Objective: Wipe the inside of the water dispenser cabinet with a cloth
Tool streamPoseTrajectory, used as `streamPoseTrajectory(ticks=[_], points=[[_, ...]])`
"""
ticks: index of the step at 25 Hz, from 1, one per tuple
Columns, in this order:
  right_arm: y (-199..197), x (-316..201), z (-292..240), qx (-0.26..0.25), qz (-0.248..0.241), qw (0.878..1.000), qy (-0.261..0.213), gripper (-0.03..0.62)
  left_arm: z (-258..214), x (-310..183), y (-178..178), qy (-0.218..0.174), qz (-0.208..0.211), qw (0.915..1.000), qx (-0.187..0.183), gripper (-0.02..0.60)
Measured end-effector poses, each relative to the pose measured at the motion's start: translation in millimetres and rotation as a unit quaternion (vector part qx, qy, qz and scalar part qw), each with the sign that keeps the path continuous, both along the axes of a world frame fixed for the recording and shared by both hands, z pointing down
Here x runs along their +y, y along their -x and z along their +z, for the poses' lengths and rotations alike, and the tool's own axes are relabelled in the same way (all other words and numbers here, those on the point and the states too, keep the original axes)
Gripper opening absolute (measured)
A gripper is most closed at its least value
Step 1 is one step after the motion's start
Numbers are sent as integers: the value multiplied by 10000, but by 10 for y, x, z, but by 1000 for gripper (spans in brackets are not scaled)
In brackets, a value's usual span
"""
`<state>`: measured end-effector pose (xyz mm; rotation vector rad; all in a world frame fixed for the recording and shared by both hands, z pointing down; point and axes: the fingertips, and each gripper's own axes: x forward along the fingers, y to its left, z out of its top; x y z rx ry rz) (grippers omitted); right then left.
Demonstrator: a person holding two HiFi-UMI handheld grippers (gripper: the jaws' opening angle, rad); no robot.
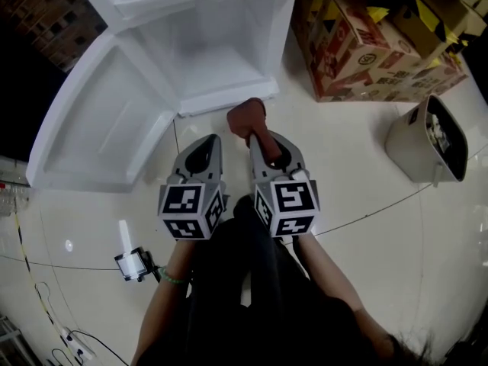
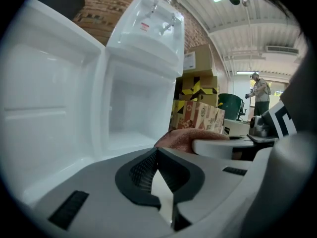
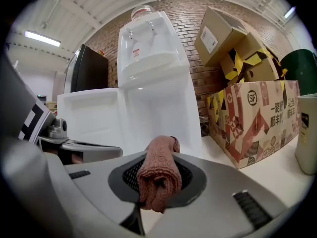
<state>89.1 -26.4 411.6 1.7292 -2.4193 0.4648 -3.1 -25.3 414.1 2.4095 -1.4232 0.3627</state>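
A white water dispenser stands ahead with its lower cabinet (image 1: 221, 52) (image 2: 131, 115) open and its door (image 1: 103, 128) (image 2: 44, 98) swung out to the left. My right gripper (image 1: 255, 132) (image 3: 157, 182) is shut on a folded reddish-brown cloth (image 1: 248, 120) (image 3: 158, 175), held just in front of the cabinet's bottom edge. My left gripper (image 1: 202, 155) (image 2: 156, 175) hangs beside it on the left, shut with nothing in it. From the left gripper view the cloth (image 2: 185, 138) shows past the jaws on the right.
Printed cardboard boxes (image 1: 374, 44) (image 3: 257, 118) are stacked right of the dispenser. A beige bin (image 1: 431, 139) stands on the floor at the right. A small device (image 1: 133, 264) and cables (image 1: 38, 296) lie at the lower left. A person (image 2: 260, 95) stands far off.
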Motion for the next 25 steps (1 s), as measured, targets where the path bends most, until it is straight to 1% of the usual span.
streamPoseTrajectory(ticks=[4, 8, 16, 20, 25], points=[[5, 24, -55, -4, -50, 10000, 8, 71, 11, 38, -25, 16, -54, 10000, 48, -5], [36, 23, -55, -51, -65, 10000, 41, 71, 32, 32, 23, 55, -125, 9999, 96, -5], [46, -96, 85, 64, -71, 9999, 121, 71, 102, -14, 126, 121, -252, 9996, 88, -5], [88, -109, 153, 24, -81, 9997, 241, 71, 156, -21, 155, 181, -264, 9995, 72, -5], [91, -125, 203, 30, -82, 9996, 255, 71, 181, -36, 155, 195, -262, 9994, 61, -5]])
